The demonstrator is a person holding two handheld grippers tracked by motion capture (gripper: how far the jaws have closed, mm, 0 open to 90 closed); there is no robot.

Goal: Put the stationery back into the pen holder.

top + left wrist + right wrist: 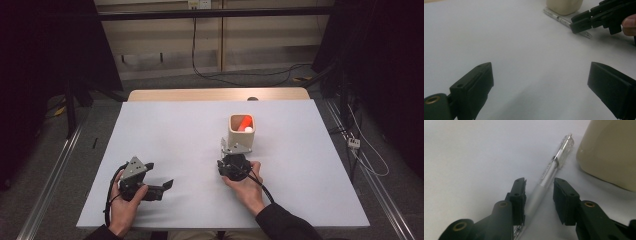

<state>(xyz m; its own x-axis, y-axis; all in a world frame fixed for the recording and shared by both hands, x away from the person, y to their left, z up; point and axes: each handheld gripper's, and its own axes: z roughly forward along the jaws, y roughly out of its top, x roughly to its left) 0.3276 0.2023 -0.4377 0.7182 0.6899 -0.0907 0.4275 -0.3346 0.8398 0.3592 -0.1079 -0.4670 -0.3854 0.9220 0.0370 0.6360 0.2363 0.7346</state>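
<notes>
Jaws of the right gripper (539,195) stood apart, one on each side of the pen, and we saw a gap between each pad and the barrel. We noted the beige cup (609,152) beyond the right-hand jaw, just beside the pen's clear far end. We found the pen (549,172) lying flat on the white table (474,150), running lengthwise between the jaws. Jaws of the left gripper (540,82) stood wide apart over bare table.

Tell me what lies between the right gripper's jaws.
A clear pen lies on the white table between the jaws of the right gripper, beside the beige cup. A gap shows on each side; the right gripper view shows it.
</notes>
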